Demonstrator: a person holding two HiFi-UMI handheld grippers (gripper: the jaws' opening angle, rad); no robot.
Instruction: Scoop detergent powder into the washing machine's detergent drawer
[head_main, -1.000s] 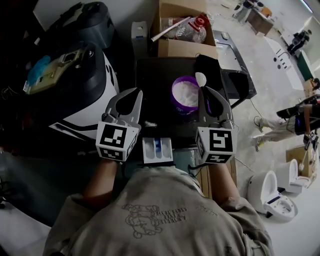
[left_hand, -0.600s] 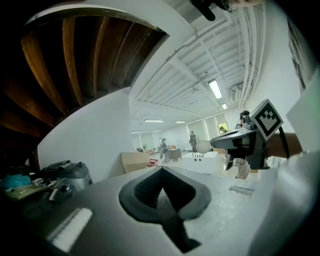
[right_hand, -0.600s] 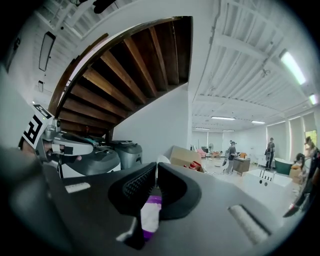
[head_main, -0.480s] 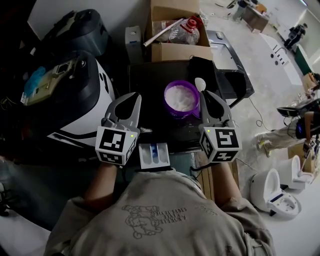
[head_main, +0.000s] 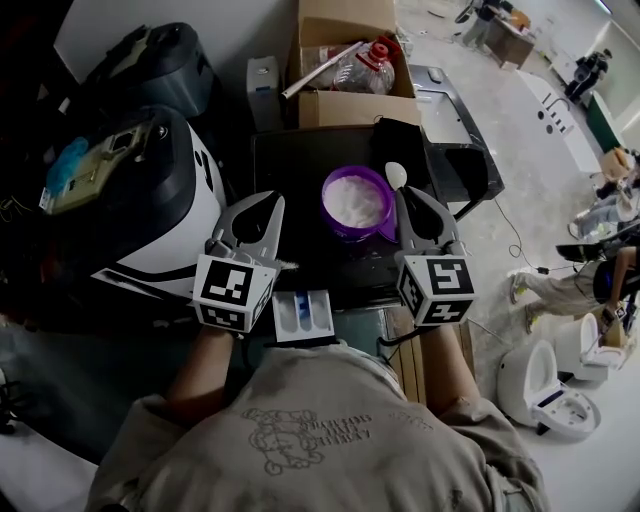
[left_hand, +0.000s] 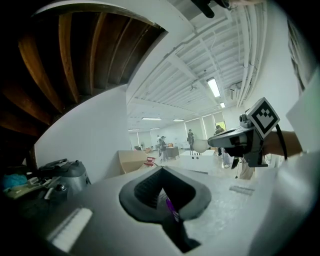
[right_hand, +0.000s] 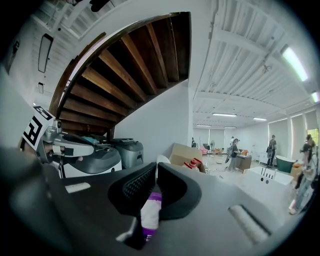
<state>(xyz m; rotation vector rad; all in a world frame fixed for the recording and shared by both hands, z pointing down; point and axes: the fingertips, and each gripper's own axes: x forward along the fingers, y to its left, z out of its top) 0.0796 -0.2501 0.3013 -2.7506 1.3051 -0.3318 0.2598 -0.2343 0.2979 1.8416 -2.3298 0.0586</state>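
A purple bowl (head_main: 355, 200) full of white detergent powder stands on the dark top (head_main: 300, 160) in front of me. My right gripper (head_main: 400, 195) is shut on the handle of a white spoon (head_main: 395, 175), whose head sticks up beside the bowl's right rim. In the right gripper view the spoon (right_hand: 161, 161) pokes out past the closed jaws of the right gripper (right_hand: 154, 172). To the left of the bowl, my left gripper (head_main: 272, 203) hovers shut and holds nothing. The white and blue detergent drawer (head_main: 303, 313) stands pulled out below, between both grippers.
A black-and-white machine (head_main: 150, 190) fills the left side. A cardboard box (head_main: 345, 100) with a plastic bottle (head_main: 365, 65) stands behind the bowl. White toilets (head_main: 560, 390) sit on the floor at the right. People stand far off in the hall.
The head view has shifted a little, so bowl and drawer sit slightly further left. Both grippers keep nearly the same places, with the spoon still by the bowl's right rim.
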